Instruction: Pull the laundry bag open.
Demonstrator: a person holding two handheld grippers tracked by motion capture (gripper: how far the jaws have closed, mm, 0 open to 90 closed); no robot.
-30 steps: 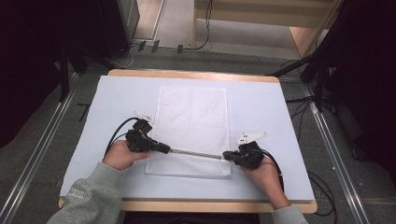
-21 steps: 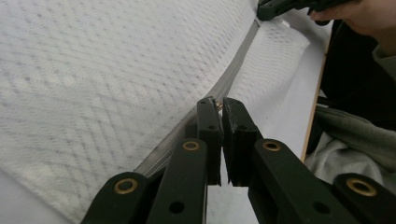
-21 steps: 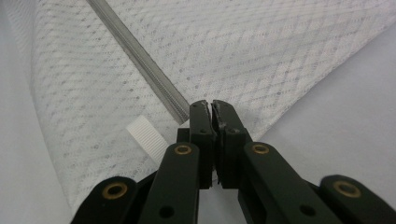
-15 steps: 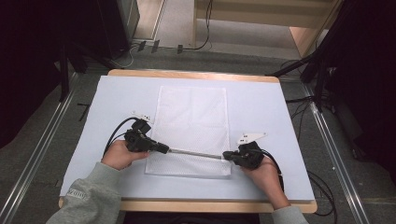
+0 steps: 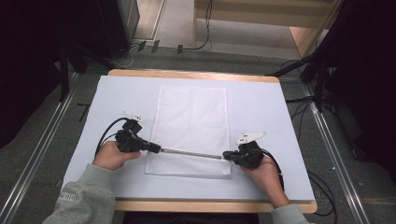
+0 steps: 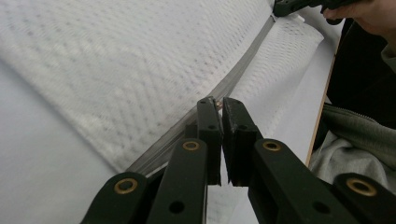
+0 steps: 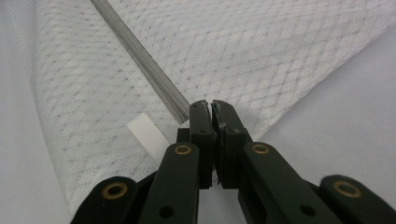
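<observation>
Surveying from largest down: the table (image 5: 280,140) carries a white mesh bag (image 5: 192,121) at centre, well clear of every edge. Its zipper (image 5: 191,152) runs crosswise near my side. I have the left gripper (image 5: 156,148) clenched on one zipper end and the right gripper (image 5: 227,155) on the other, each equally near, with open room outward.

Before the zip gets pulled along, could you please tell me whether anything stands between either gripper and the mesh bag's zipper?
Nothing visible does: the left gripper and right gripper are each shut on an end of the zipper.
</observation>
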